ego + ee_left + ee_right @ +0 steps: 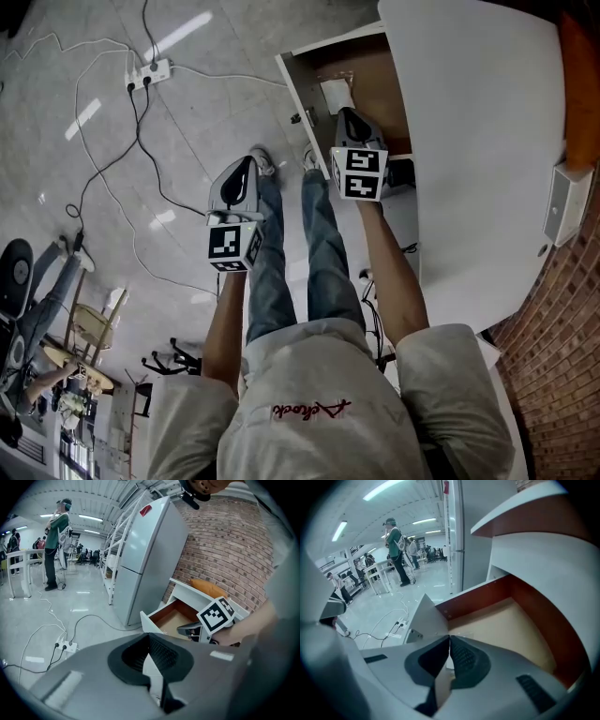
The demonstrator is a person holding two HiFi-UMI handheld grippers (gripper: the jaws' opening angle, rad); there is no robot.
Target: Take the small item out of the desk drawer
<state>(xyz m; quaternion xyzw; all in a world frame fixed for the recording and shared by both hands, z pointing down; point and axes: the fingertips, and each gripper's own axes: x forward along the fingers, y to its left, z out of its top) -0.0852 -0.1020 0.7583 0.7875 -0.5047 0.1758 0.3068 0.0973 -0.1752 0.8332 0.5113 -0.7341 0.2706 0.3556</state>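
Note:
The desk drawer [305, 80] stands pulled out, its brown inside showing. A small white flat item [336, 94] lies on the drawer floor near the front panel. My right gripper [346, 114] reaches into the drawer with its jaws shut, tips at the item's near edge; I cannot tell whether they pinch it. In the right gripper view the shut right gripper [449, 637] points at the drawer floor [511, 630], and the item is only a faint pale patch ahead of the tips. My left gripper [246, 164] hangs shut over the floor, left of the drawer, holding nothing.
The white desk top [487, 141] runs along the right with a brick wall [562, 375] beyond it. A power strip [150, 71] and cables [141, 187] lie on the floor at left. A tall fridge [145, 559] stands beside the desk. People stand far back.

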